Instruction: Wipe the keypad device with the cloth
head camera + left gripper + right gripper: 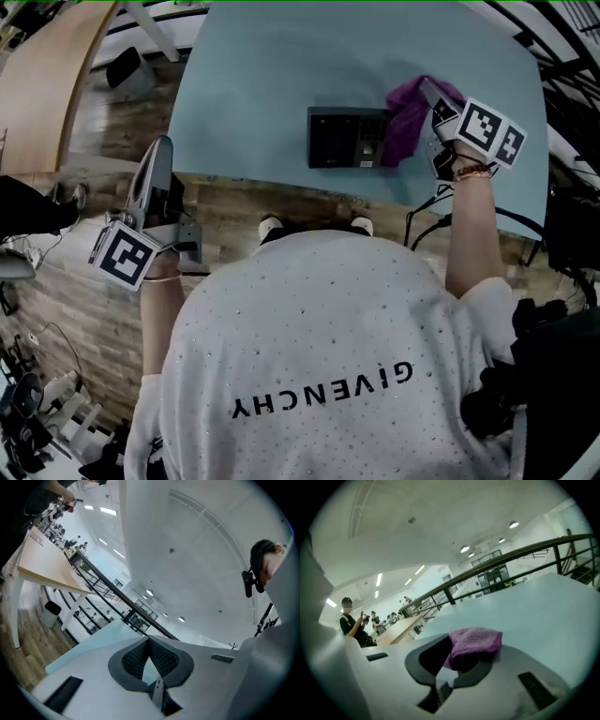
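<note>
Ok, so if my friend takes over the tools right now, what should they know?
Left tool: shut, empty, held off the table and tilted upward.
Right tool: shut on the purple cloth, which hangs onto the right end of the keypad device.
Done: the cloth is gripped and at the device. How much is wiped cannot be told.
Left: probably wipe across the rest of the device, toward its left end.

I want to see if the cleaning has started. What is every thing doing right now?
cloth: bunched, pinched in the right gripper, hanging over the right end of the keypad device.
keypad device: flat on the table, right end hidden by the cloth.
right gripper: shut on the cloth.
left gripper: shut, empty, held off the table.
</note>
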